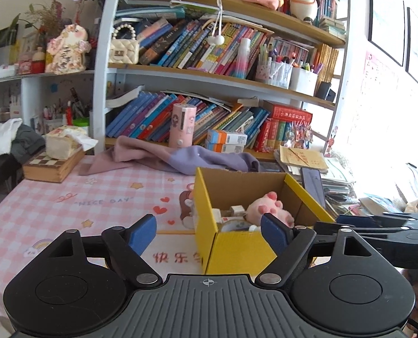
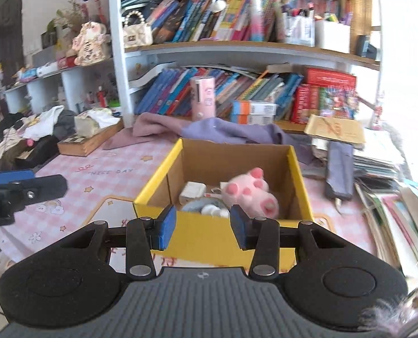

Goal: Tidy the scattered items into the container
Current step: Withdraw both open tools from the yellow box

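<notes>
We hold left gripper (image 1: pixel 209 232) wide, empty; right gripper (image 2: pixel 203 226) narrow, empty; small brown toy (image 1: pixel 187 207) behind yellow box (image 1: pixel 237 249); reach may shove box.

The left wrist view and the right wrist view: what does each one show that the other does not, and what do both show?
Only the left wrist view shows a small brown toy on the tablecloth beside the yellow box, and a panda toy on the top shelf. Only the right wrist view shows the white block in the box clearly. Both show the box, the pink plush toy inside it, the bookshelf and the purple cloth.
</notes>
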The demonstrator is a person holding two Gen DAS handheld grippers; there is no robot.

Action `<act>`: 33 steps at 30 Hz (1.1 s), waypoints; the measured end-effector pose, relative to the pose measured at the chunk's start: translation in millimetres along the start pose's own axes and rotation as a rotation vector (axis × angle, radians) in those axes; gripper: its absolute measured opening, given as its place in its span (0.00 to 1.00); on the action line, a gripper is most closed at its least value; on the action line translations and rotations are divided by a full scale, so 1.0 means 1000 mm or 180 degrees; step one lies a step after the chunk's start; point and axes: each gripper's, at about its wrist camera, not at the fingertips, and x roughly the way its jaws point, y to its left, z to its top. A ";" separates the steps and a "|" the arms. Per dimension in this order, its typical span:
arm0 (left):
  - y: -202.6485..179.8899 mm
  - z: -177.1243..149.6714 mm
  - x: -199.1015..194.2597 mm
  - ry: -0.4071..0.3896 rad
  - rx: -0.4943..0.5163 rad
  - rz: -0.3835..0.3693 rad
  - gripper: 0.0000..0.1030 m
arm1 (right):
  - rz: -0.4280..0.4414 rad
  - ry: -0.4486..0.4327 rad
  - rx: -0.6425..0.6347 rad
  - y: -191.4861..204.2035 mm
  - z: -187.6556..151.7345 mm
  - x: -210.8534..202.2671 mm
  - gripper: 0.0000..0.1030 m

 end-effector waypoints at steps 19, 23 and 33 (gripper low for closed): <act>0.023 -0.073 -0.091 0.0329 0.0109 0.0349 0.90 | -0.0260 0.0306 0.0152 0.057 -0.093 -0.080 0.62; 0.030 -0.078 -0.097 0.0429 0.0103 0.0464 0.94 | -0.0247 0.0472 0.0180 0.067 -0.100 -0.077 0.71; 0.033 -0.086 -0.105 0.0554 0.0161 0.0488 0.98 | -0.0212 0.0526 0.0107 0.082 -0.101 -0.080 0.90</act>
